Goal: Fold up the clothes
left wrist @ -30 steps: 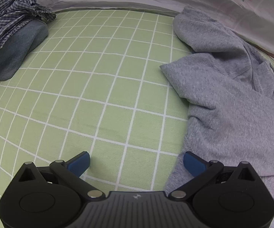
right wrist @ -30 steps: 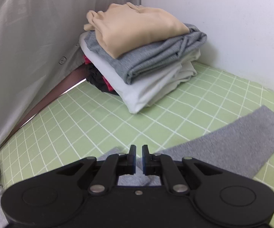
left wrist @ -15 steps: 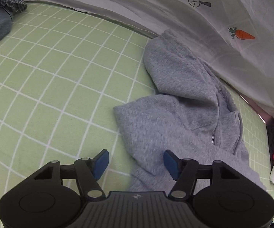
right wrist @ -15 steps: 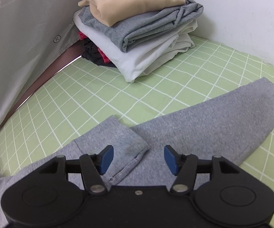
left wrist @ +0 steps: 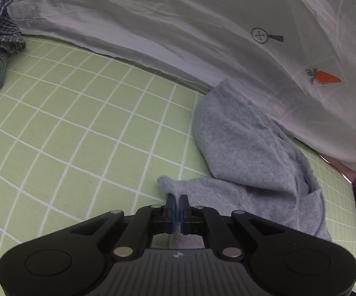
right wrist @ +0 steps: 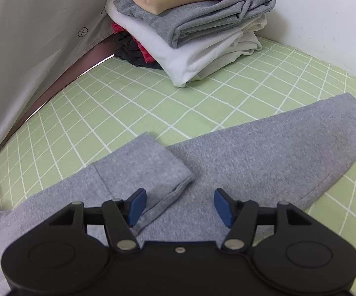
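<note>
Left tool (left wrist: 177,201) pinches an edge of the grey fleece hoodie (left wrist: 249,148), which spreads ahead-right over the green white-gridded bed sheet (left wrist: 79,128). Right tool (right wrist: 179,206) hovers half-spread above its sleeve (right wrist: 264,153); stacked folded clothes (right wrist: 190,19) lie beyond, against the white wall (right wrist: 326,12).

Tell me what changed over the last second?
The left hand-held gripper swung toward the grey fleece hoodie and pinched its edge. The right hand-held gripper let go of the sleeve, now lying flat. The stack of folded clothes stayed put.
</note>
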`<state>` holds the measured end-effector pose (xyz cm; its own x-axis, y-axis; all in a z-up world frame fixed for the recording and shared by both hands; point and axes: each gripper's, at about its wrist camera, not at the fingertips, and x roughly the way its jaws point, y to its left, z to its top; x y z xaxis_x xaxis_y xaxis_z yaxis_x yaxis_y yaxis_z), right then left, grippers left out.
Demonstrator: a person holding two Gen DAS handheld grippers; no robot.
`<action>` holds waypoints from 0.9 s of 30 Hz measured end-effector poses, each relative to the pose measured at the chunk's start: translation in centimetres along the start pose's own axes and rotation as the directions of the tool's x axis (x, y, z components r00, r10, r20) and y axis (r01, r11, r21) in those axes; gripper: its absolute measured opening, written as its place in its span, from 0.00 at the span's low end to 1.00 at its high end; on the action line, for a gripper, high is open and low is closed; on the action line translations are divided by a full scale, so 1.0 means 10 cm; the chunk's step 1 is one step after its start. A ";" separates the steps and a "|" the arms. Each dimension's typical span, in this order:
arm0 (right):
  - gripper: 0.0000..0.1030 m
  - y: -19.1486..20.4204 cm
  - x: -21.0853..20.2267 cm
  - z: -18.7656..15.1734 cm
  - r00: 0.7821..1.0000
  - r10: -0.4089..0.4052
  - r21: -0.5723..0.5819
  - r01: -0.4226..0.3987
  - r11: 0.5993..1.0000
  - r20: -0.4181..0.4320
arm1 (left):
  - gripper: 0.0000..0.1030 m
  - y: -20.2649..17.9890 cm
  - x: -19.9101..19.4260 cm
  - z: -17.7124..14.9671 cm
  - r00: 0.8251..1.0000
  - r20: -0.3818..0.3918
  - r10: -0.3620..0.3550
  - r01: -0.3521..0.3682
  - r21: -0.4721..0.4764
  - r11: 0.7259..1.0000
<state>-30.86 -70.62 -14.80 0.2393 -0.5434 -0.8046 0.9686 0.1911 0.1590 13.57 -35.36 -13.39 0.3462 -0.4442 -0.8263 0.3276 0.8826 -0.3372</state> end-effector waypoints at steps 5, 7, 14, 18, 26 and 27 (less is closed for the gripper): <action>0.69 -0.02 0.02 0.01 0.999 0.035 0.038 -0.034 0.999 -0.007 | 0.22 0.00 -0.10 -0.02 0.999 0.015 0.051 -0.052 0.062 0.997; 0.74 0.00 0.04 0.02 0.999 0.035 0.031 -0.035 0.999 -0.007 | 0.39 -0.02 -0.18 -0.06 0.997 0.024 0.076 -0.078 0.091 0.993; 0.80 0.10 0.13 0.06 1.000 0.018 -0.010 -0.018 1.000 -0.004 | 0.73 0.03 -0.43 -0.33 0.987 0.064 0.148 -0.152 0.059 0.987; 0.41 0.22 0.10 0.05 1.000 0.001 -0.118 -0.001 0.993 0.001 | 0.75 0.10 -0.55 -0.53 0.990 0.045 0.134 -0.134 -0.007 0.991; 0.07 0.32 -0.28 0.12 0.987 0.136 -0.177 -0.120 0.977 0.082 | 0.75 0.17 -0.85 -0.83 0.992 0.034 0.121 -0.120 -0.037 0.992; 0.07 0.34 -0.37 0.12 0.982 0.162 -0.185 -0.142 0.972 0.096 | 0.75 0.18 -0.90 -0.86 0.992 0.036 0.120 -0.118 -0.041 0.992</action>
<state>-28.38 -68.91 -10.56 0.3984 -0.5810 -0.7098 0.8953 0.4143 0.1633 3.52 -28.43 -10.44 0.4148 -0.3408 -0.8437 0.2477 0.9345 -0.2556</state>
